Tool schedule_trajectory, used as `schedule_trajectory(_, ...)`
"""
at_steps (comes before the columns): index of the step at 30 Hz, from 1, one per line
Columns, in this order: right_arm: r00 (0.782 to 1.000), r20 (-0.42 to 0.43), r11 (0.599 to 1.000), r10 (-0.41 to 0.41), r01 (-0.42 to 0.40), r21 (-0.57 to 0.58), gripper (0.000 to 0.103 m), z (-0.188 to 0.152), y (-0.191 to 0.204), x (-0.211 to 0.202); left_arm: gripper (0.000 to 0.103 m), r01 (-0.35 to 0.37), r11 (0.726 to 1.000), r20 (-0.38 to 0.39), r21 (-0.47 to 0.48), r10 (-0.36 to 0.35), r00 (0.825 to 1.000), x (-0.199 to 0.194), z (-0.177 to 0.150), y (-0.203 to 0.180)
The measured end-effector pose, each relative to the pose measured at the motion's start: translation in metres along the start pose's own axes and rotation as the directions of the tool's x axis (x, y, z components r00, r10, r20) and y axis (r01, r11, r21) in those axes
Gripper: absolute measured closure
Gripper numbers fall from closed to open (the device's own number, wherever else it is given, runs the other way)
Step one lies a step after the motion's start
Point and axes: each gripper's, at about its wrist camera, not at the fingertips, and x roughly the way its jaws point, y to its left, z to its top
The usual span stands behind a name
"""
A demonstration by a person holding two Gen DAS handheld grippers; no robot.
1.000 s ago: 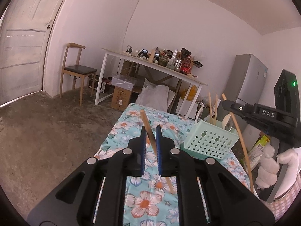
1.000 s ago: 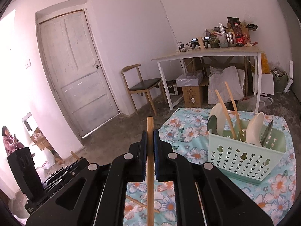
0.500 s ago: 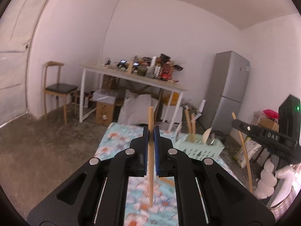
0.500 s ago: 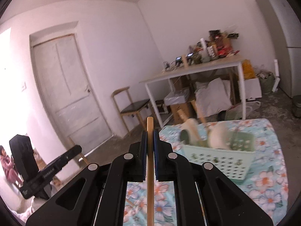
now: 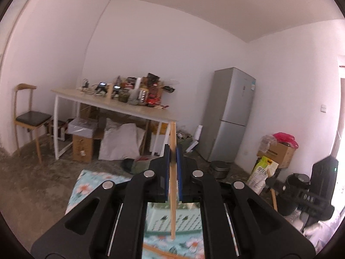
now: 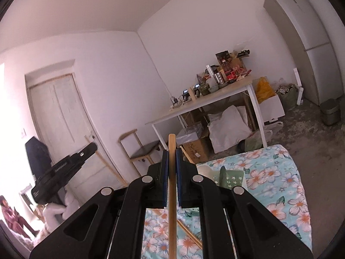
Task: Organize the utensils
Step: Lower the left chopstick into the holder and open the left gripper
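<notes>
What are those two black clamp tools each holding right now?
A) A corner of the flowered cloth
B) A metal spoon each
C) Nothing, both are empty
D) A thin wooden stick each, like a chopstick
D: the left gripper is shut on a wooden stick that stands nearly upright between its blue pads, and the right gripper is shut on its own wooden stick.

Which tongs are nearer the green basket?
Left, probably. Left tongs hover just above the basket, chopstick tip over it; right tongs sit behind it, basket ahead and to their right.
</notes>
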Motion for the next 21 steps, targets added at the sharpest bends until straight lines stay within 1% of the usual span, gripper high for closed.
schedule_trajectory(3,1.0,0.0,0.999,0.013,-0.013,0.035,0.096,0.0,-0.013,0.002,0.098,0.017,0.999,0.016,0.028,-0.017,1.0,0.02,0.009,-0.012)
schedule_trajectory(7,1.0,-0.003,0.999,0.017,-0.017,0.046,0.096,0.003,-0.026,0.005,0.098,0.01,0.998,0.055,0.06,-0.013,0.998,0.047,0.016,-0.023)
schedule_trajectory(10,1.0,-0.003,0.999,0.02,-0.019,0.046,0.096,0.007,-0.032,0.008,0.098,-0.01,0.997,0.063,0.078,0.005,0.998,0.069,0.021,-0.026)
schedule_trajectory(15,1.0,-0.009,0.999,0.018,-0.018,0.051,0.096,0.01,-0.04,0.014,0.098,-0.03,0.997,0.039,0.067,0.028,0.999,0.103,0.019,-0.02)
schedule_trajectory(19,1.0,-0.022,0.999,0.014,-0.013,0.048,0.096,0.011,-0.042,0.019,0.098,-0.022,0.999,0.0,0.035,0.022,1.0,0.122,0.009,-0.016)
schedule_trajectory(21,1.0,-0.021,0.999,0.009,-0.008,0.047,0.096,0.012,-0.043,0.019,0.098,-0.008,1.0,-0.012,0.011,0.008,1.0,0.128,0.007,-0.013)
